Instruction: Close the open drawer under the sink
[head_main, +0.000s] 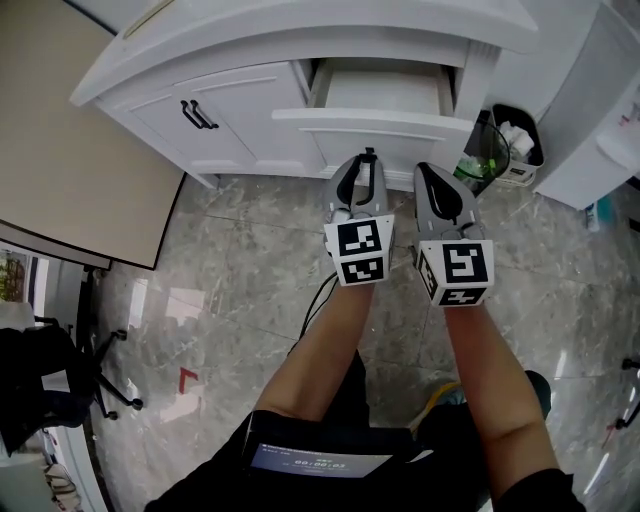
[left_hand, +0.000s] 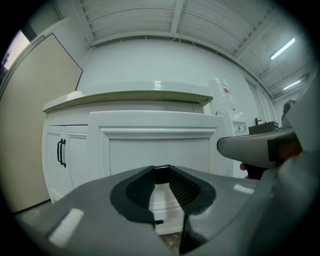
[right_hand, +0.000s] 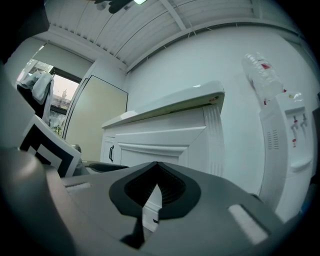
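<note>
**Drawer** (head_main: 375, 122): the task's thing. It is seen pulled well out of the white vanity cabinet (head_main: 250, 140), directly beneath the worktop (head_main: 250, 40). Its inside is shown bare and pale from above. Its panelled front faces the person.

**Left claw** (head_main: 368, 158): held low in front of the drawer, at about the middle of its front. The tips are brought together, and nothing is carried between them.

**Right claw** (head_main: 424, 172): held in front of the drawer's right end, just beside the left claw. It is likewise closed and empty.

**Contact with the drawer:** not settled. From above both tips appear just short of the front, but the steep angle leaves this uncertain.

**Cabinet handles** (head_main: 198, 115): two black pulls on the closed doors to the left of the drawer.

**Bin** (head_main: 520, 140): dark-lined and set on the marble floor (head_main: 250, 260) to the right of the drawer.

**Water dispenser** (right_hand: 287, 140): white, with a bottle on top, standing further right of the drawer, beyond the bin.

**Progress:** no part of the closing is judged done, since the drawer stands out at what looks like full reach. The claws are placed as if for a push. What is left is the whole travel: the front must be met and the drawer driven straight back until it is flush with the cabinet face.
</note>
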